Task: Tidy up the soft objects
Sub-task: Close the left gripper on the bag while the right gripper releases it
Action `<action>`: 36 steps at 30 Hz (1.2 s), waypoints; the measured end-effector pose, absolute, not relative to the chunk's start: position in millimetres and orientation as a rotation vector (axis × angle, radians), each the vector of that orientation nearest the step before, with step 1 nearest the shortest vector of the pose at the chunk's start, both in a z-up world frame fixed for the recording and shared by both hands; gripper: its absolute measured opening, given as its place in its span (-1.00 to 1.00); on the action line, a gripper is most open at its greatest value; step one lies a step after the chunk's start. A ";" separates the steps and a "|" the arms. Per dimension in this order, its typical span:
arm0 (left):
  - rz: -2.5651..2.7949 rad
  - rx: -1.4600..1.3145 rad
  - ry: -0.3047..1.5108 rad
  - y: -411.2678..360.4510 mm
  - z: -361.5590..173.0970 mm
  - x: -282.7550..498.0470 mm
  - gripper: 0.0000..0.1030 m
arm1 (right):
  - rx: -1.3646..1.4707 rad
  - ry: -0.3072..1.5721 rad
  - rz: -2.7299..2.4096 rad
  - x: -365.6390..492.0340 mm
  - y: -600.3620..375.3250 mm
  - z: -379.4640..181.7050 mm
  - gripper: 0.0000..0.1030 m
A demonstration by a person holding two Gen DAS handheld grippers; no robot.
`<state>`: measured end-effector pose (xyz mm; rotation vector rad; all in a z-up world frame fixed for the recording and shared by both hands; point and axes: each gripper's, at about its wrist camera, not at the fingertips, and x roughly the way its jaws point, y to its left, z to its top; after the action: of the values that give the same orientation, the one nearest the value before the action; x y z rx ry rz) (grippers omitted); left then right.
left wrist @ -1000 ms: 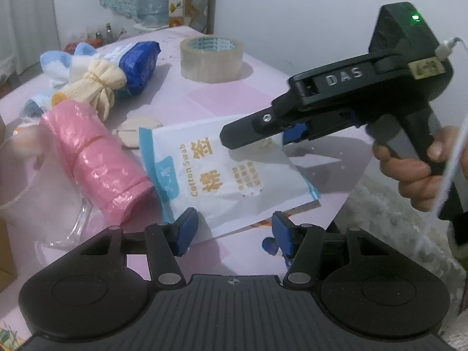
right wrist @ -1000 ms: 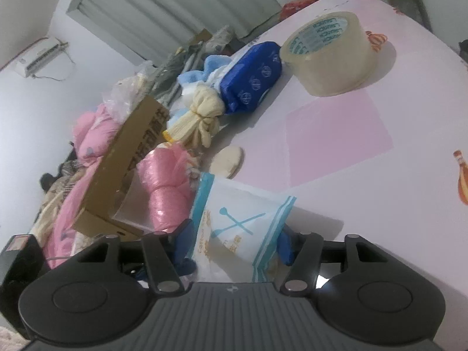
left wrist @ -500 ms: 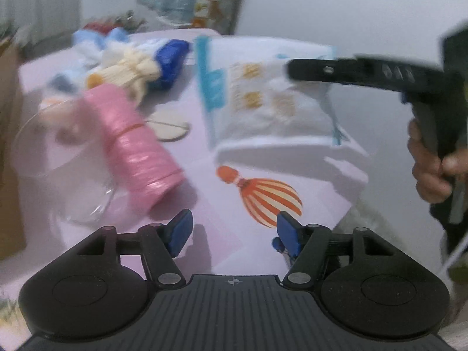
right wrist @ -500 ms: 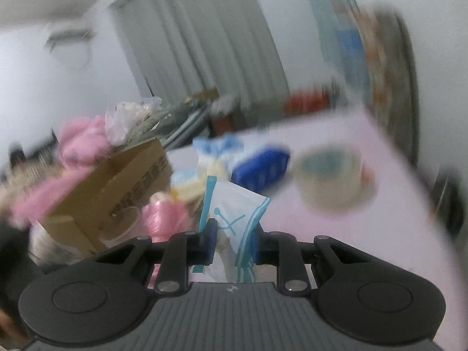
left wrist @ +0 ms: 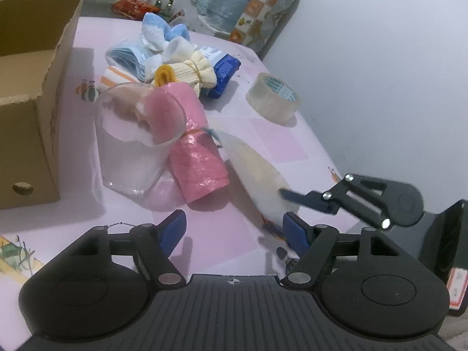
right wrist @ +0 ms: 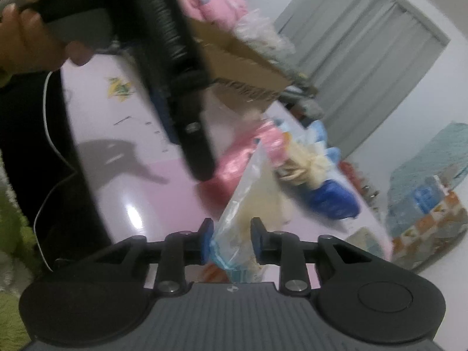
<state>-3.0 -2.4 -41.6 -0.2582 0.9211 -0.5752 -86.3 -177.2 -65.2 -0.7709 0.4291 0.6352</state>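
While the swab packet (right wrist: 251, 204) hangs blurred between the blue pads of the right claw (right wrist: 231, 241), that claw's jaws are opening; the left pad seems to touch the packet's edge and the right pad stands slightly off it, so I cannot tell whether the grip holds. From the left wrist view the same packet (left wrist: 257, 172) is a pale streak just ahead of the left claw (left wrist: 234, 231), with the right claw's black finger across its near end. The left claw is wide and opening further, with nothing between its pads, only bare pink table (left wrist: 222, 231) below.

Just beyond the left claw's left pad lies a pink roll (left wrist: 196, 158), leaning against a clear cup (left wrist: 131, 158). Farther out sit a cream bundle (left wrist: 190, 71), light blue socks (left wrist: 158, 33) and a dark blue pack (left wrist: 223, 71). Ahead to the right stands a tape roll (left wrist: 272, 98). Left of the cup is a cardboard box (left wrist: 26, 122). A hand (right wrist: 32, 38) grips the left claw's handle.
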 end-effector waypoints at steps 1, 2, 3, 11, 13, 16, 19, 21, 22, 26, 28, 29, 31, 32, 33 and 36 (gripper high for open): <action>-0.576 -0.255 0.923 -4.2 -42.1 -3.3 0.45 | -0.753 0.443 0.653 -86.1 -176.6 -66.8 -0.42; -0.577 -0.256 0.928 -5.7 -42.9 -3.6 0.45 | -0.732 0.458 0.671 -85.3 -175.6 -67.8 -0.32; -0.582 -0.257 0.934 -3.9 -45.1 -5.8 0.45 | -0.707 0.469 0.689 -85.7 -175.7 -68.4 -0.12; -0.615 -0.262 0.968 -19.9 -56.0 3.7 0.46 | -0.467 0.504 0.744 -91.3 -208.9 -63.5 0.27; -0.630 -0.282 0.973 -22.0 -56.9 7.3 0.46 | -0.371 0.512 0.732 -89.2 -227.7 -57.8 0.27; -0.657 -0.326 0.981 -24.7 -57.3 14.0 0.48 | -0.207 0.515 0.719 -85.0 -260.9 -53.3 0.27; -0.661 -0.351 0.992 -31.6 -58.6 22.7 0.49 | -0.064 0.520 0.687 -80.5 -288.8 -56.4 0.27; -0.653 -0.342 0.992 -39.8 -59.6 27.6 0.49 | 0.004 0.521 0.652 -79.7 -302.9 -58.5 0.27; -0.649 -0.331 0.991 -43.2 -60.7 30.2 0.46 | 0.033 0.518 0.631 -78.6 -308.7 -60.6 0.27; -0.627 -0.304 1.011 -56.4 -65.2 39.8 0.08 | 0.100 0.510 0.575 -80.0 -320.7 -66.5 0.27; -0.607 -0.316 1.024 -59.3 -69.1 44.1 -0.13 | 0.117 0.506 0.551 -80.9 -324.5 -68.6 0.27; -0.604 -0.331 1.031 -59.8 -70.9 45.9 -0.19 | 0.121 0.504 0.538 -81.5 -326.2 -69.2 0.27; -0.598 -0.348 1.025 -59.4 -70.9 46.3 -0.34 | 0.132 0.497 0.509 -83.1 -329.9 -68.7 0.27; -0.599 -0.346 1.019 -60.0 -69.8 45.3 -0.44 | 0.141 0.491 0.494 -84.6 -333.7 -68.0 0.27; -0.601 -0.344 1.013 -60.0 -68.1 43.6 -0.46 | 0.153 0.483 0.478 -84.8 -337.3 -66.6 0.27; -0.597 -0.361 1.006 -55.9 -63.5 38.1 -0.56 | 0.215 0.454 0.446 -83.7 -349.3 -58.8 0.27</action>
<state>38.1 -55.9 -63.5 -0.3610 1.0056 -0.5967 -83.7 -349.3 -58.8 0.2152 0.4541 0.4464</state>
